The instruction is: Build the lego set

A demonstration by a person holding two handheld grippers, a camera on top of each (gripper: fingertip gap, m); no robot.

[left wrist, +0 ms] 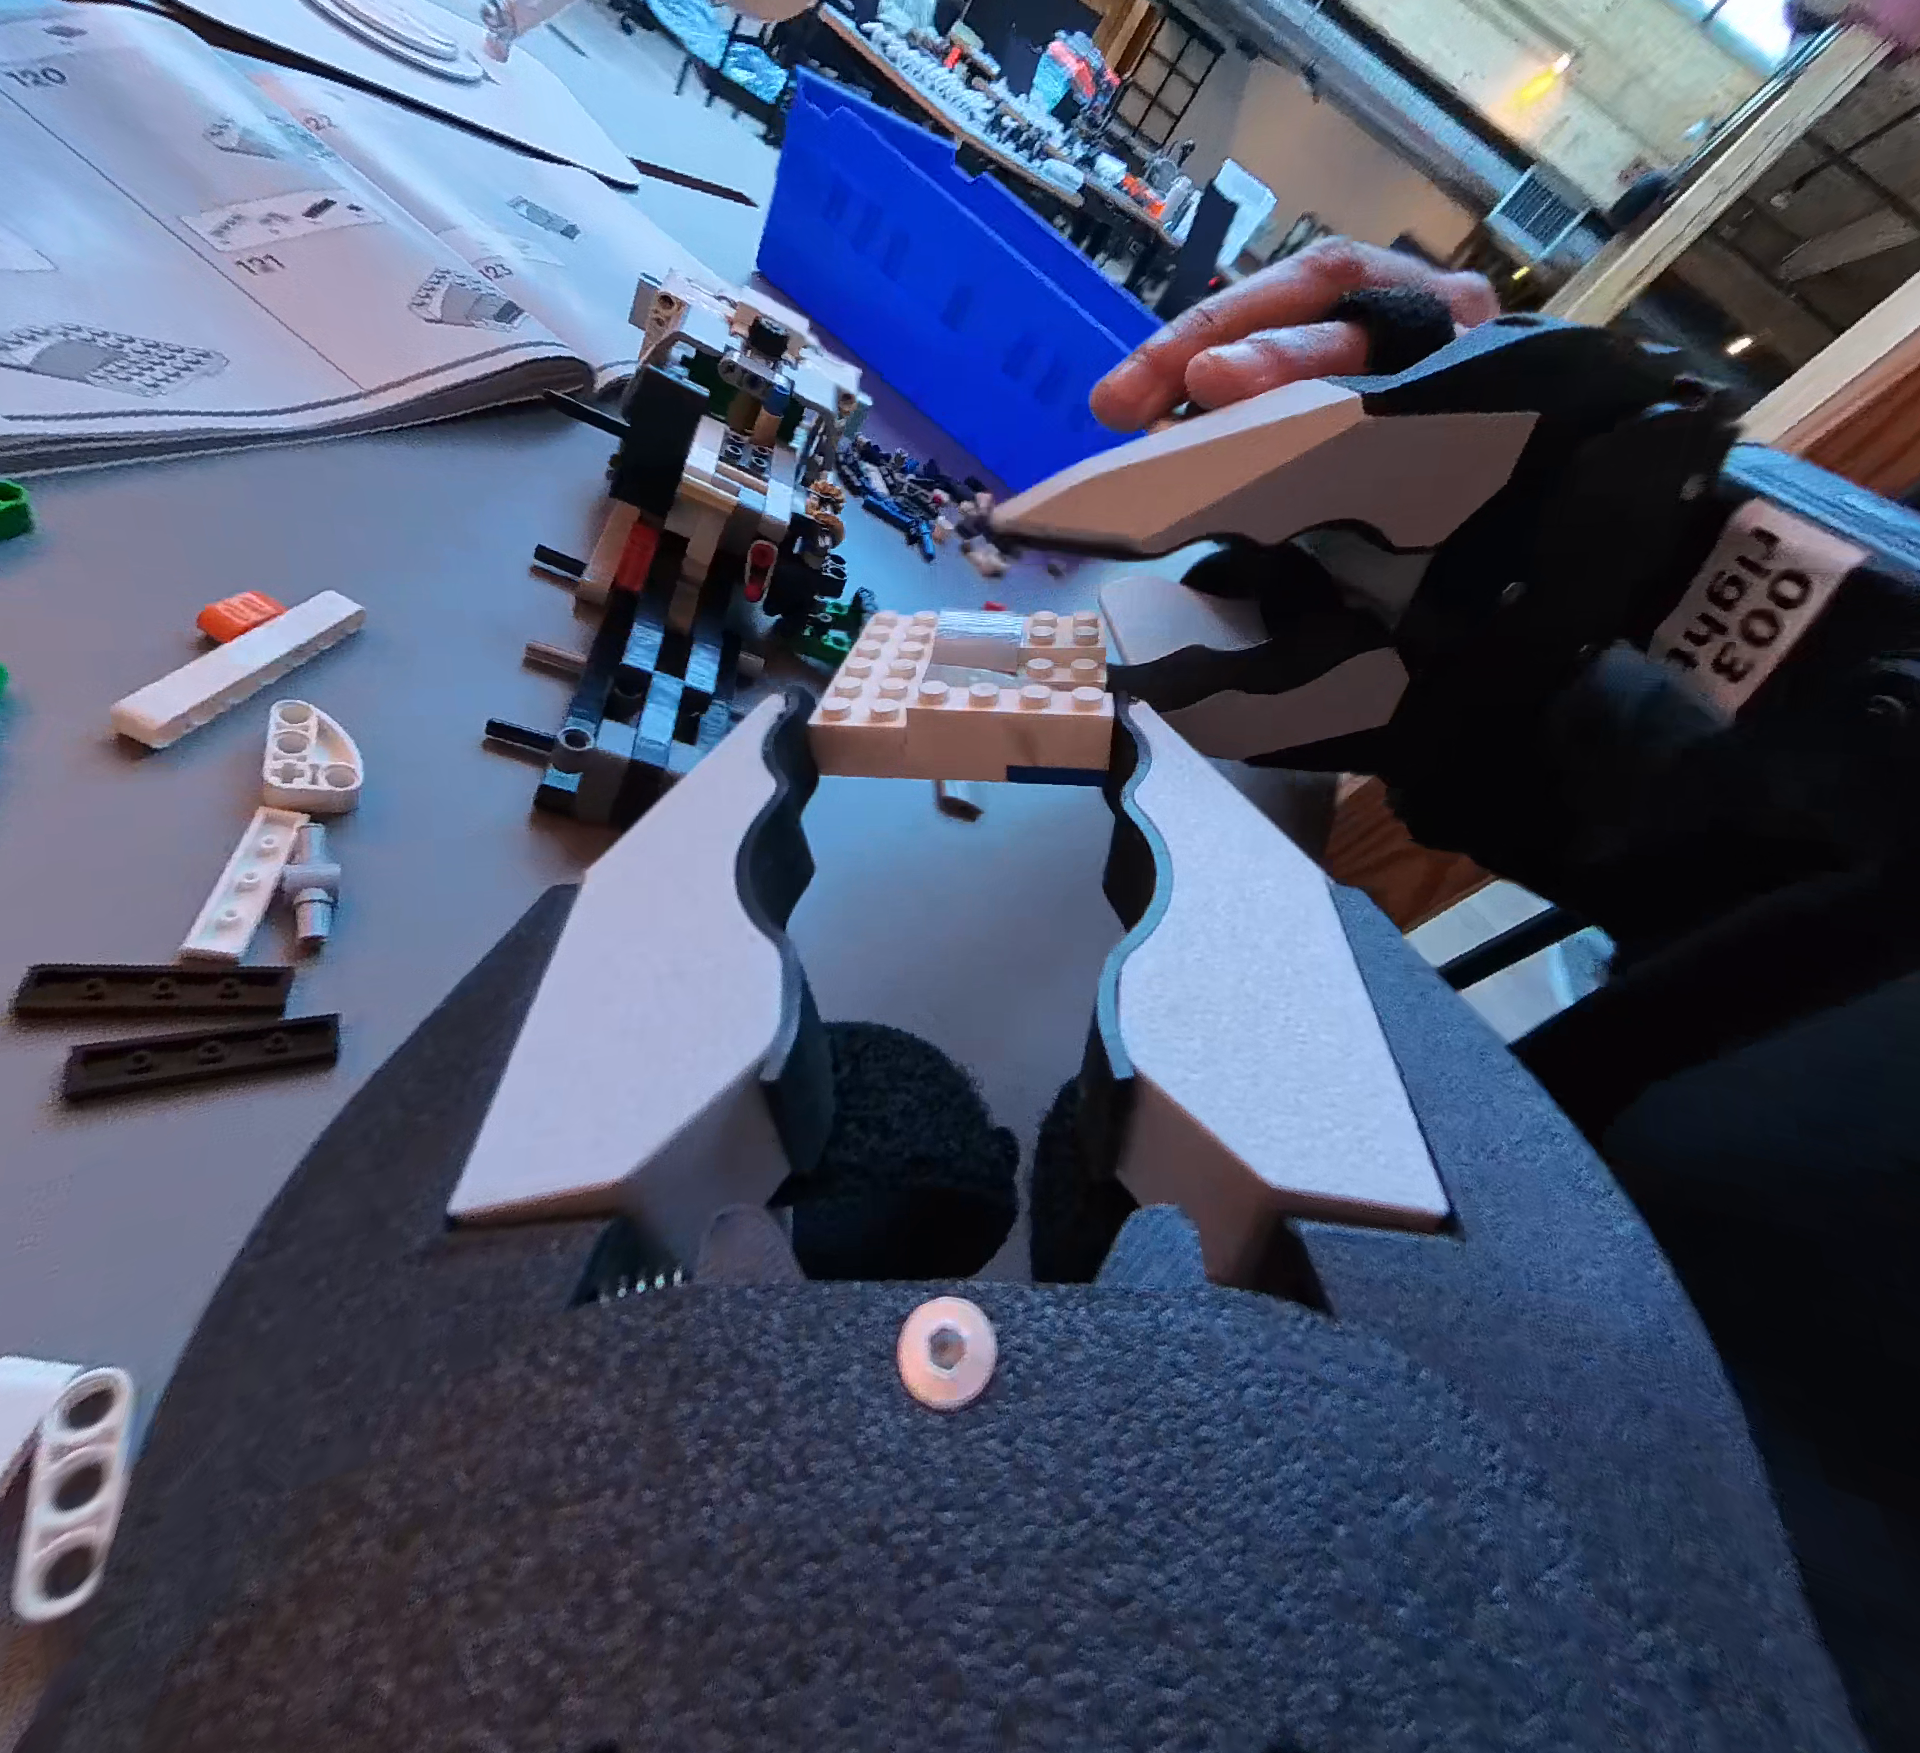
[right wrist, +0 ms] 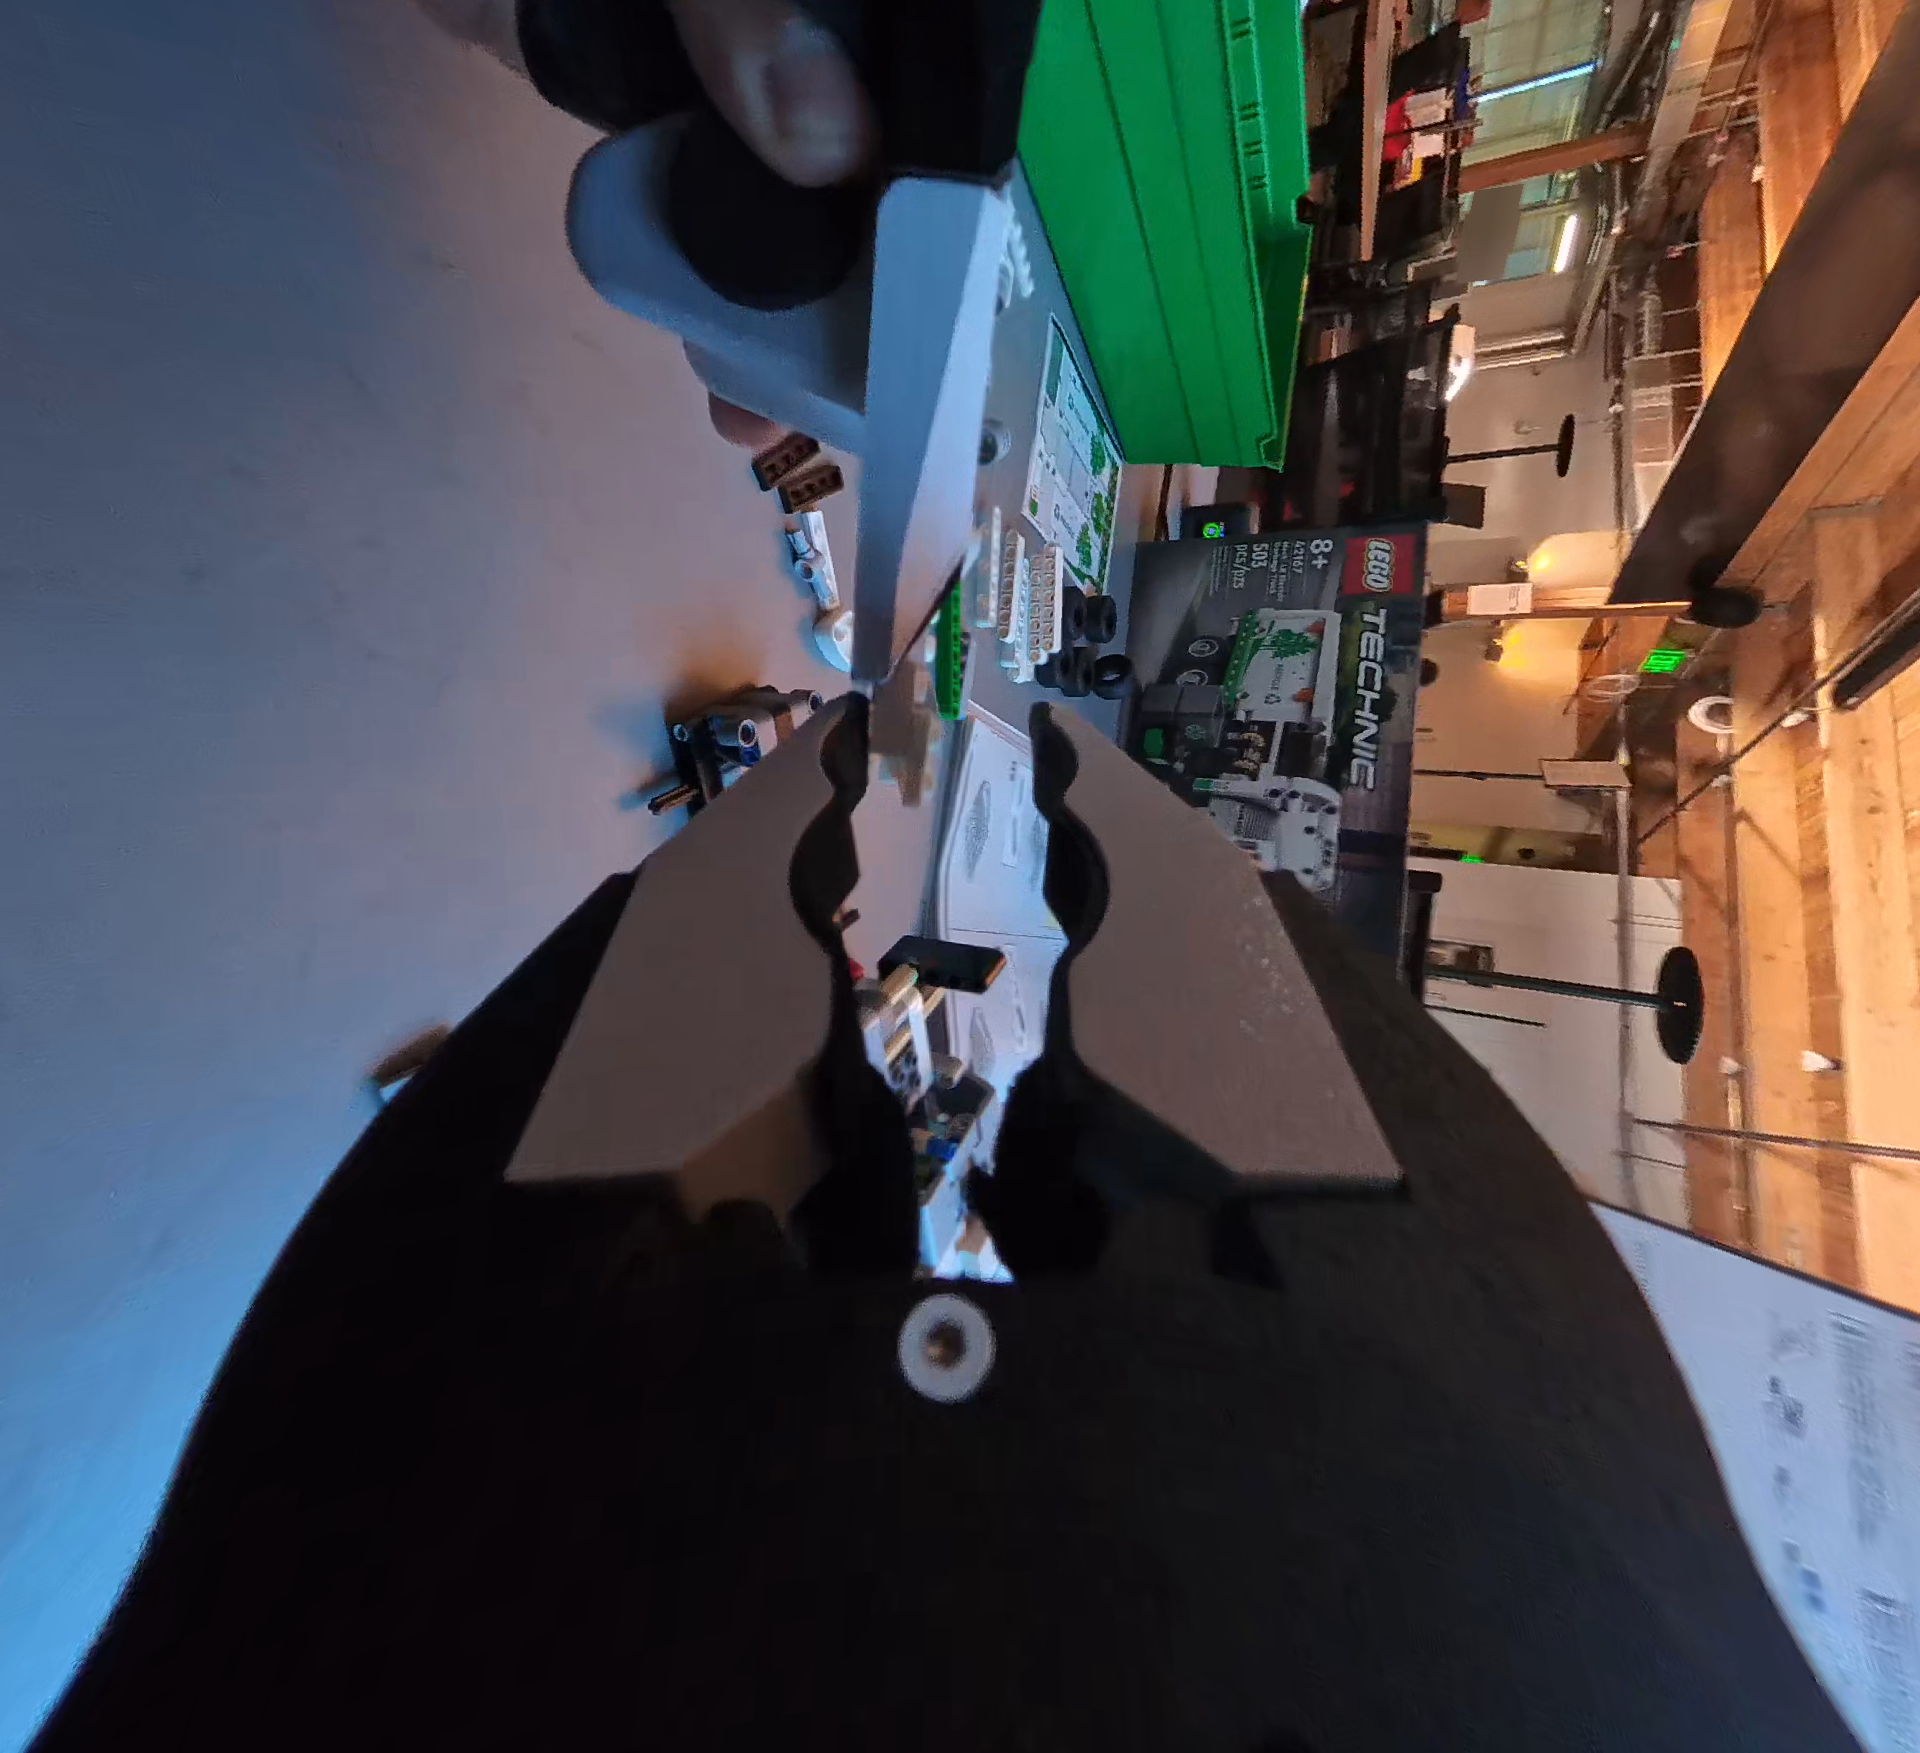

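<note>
Two claws: your left gripper [left wrist: 961, 732] pinches the white stud-topped sub-assembly [left wrist: 961, 690] by its two ends, clear of the table [left wrist: 416, 550]; your right gripper [right wrist: 940, 716] is spread with nothing between its fingers, just beside that piece.
Slip risk: only the fingertips [left wrist: 774, 727] bear on the piece, so I judge a hard press from the right claw could twist it loose.
Break risk: it looks like several plates joined; a squeeze off-centre may pop them apart.
Clutter risk: the half-built truck model [left wrist: 717, 498] and loose parts, such as the white beam [left wrist: 237, 667], lie near below; a dropped piece could scatter among them.
Writing, close: a label [left wrist: 1745, 602] on your right claw carries print.
Writing, farther: the open instruction booklet [left wrist: 208, 249] shows numbered steps; the set's box [right wrist: 1288, 685] stands beyond with a brand logo and product print, beside the green bin [right wrist: 1164, 197].
</note>
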